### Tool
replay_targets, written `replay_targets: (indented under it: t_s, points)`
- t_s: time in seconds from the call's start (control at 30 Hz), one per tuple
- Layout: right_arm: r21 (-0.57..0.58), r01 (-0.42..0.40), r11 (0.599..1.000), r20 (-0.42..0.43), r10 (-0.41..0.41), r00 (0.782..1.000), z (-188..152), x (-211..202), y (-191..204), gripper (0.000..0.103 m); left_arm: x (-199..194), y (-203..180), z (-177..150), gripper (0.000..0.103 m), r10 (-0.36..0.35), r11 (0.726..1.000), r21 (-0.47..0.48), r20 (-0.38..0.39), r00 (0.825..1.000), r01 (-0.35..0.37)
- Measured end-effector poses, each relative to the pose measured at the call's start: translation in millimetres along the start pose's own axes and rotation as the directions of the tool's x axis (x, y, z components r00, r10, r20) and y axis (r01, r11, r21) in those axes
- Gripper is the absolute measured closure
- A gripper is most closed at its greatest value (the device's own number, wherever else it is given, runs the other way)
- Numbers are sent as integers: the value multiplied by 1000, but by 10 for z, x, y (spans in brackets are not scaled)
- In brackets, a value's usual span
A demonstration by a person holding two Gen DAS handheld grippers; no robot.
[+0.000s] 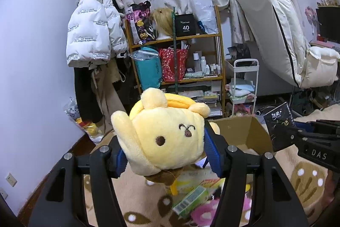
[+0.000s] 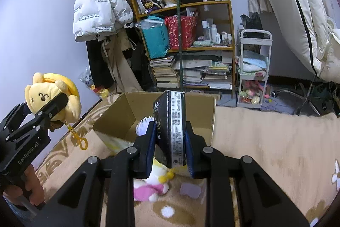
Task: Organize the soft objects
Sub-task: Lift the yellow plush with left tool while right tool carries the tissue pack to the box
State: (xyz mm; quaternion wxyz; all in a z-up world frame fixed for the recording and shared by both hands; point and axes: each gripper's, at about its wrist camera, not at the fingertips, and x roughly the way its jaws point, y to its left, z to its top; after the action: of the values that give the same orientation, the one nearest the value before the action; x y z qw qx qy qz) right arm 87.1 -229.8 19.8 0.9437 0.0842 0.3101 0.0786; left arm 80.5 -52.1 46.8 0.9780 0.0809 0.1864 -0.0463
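Observation:
My left gripper (image 1: 164,154) is shut on a yellow dog plush (image 1: 163,133) and holds it in the air, left of an open cardboard box (image 1: 244,131). The plush (image 2: 53,97) and left gripper (image 2: 50,109) also show at the left of the right wrist view, with a yellow clip dangling. My right gripper (image 2: 170,146) is shut on a black tissue pack (image 2: 170,127) and holds it above the box (image 2: 127,110). The pack also shows in the left wrist view (image 1: 279,127). A white-and-pink plush (image 2: 150,186) lies on the blanket below it.
A beige patterned blanket (image 2: 265,142) covers the surface. A green carton (image 1: 189,199) and pink plush (image 1: 206,212) lie below my left gripper. Behind stand a cluttered wooden shelf (image 2: 191,46), a white cart (image 2: 252,69), hanging coats (image 2: 99,3) and a folded mattress (image 1: 276,24).

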Motion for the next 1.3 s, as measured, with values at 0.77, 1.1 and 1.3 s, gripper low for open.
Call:
replay_targets:
  t_s: [0.77, 1.1, 1.3]
  points:
    - [14, -19, 1000, -32, 19, 999, 65, 575, -146, 76, 887, -86, -165, 39, -91, 993, -82, -127, 988, 81]
    - [-8, -41, 999, -63, 40, 997, -23, 686, -106, 75, 1045, -156, -302, 31, -107, 993, -73, -211, 972, 93]
    - [-7, -39, 999, -80, 39, 996, -52, 707, -107, 68, 1072, -149, -319, 26, -106, 993, -78, -235, 966, 90]
